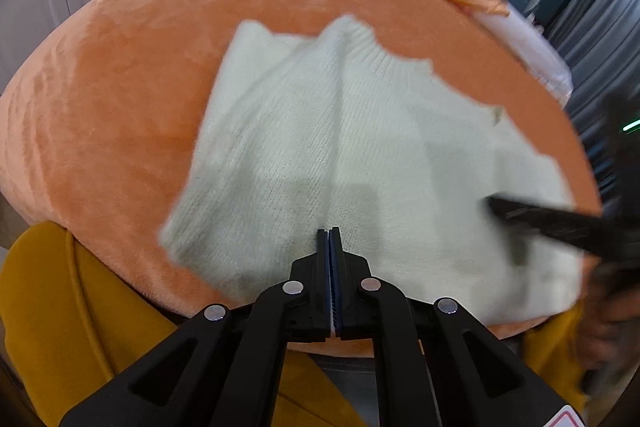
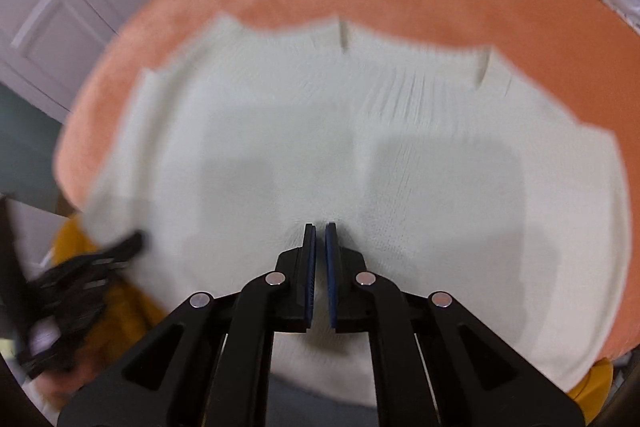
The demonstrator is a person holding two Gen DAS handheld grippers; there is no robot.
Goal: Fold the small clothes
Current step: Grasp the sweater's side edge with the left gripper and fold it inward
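A white knitted small garment (image 1: 352, 155) is lying spread flat on a rounded orange plush cushion (image 1: 132, 75), covering the cushion's near half. The left hand-held gripper (image 1: 329, 233) is hovering over the garment's near edge, jaws pressed together, gripping nothing. The right hand-held gripper (image 2: 319, 227) is poised over the garment's middle, jaws nearly closed with a thin gap, empty.
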